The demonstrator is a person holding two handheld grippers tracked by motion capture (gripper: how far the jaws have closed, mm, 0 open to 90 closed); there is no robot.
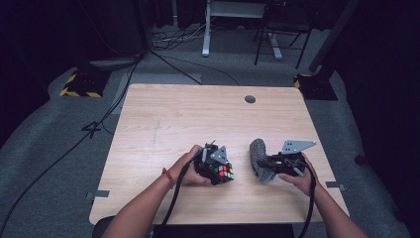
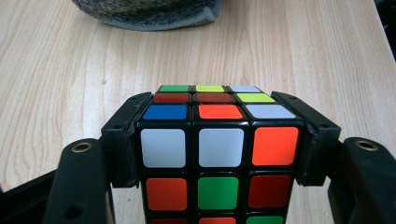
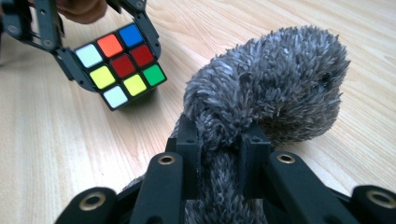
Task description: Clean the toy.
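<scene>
A scrambled Rubik's cube (image 1: 224,172) rests on the wooden table (image 1: 163,124) near its front middle, and my left gripper (image 1: 217,167) is shut on it. In the left gripper view the jaws press the cube (image 2: 219,149) from both sides. The cube (image 3: 122,65) also appears at the upper left of the right gripper view, held by the other gripper. A grey fuzzy sock (image 1: 258,156) lies to the right of the cube. My right gripper (image 1: 267,164) is shut on a fold of the sock (image 3: 275,88), pinching the fabric between its pads.
A dark round grommet (image 1: 250,99) sits near the table's far edge. Behind the table stand a white desk leg (image 1: 206,29), a black chair frame (image 1: 277,34) and cables on the grey floor. A yellow-black striped base (image 1: 79,84) is at the left.
</scene>
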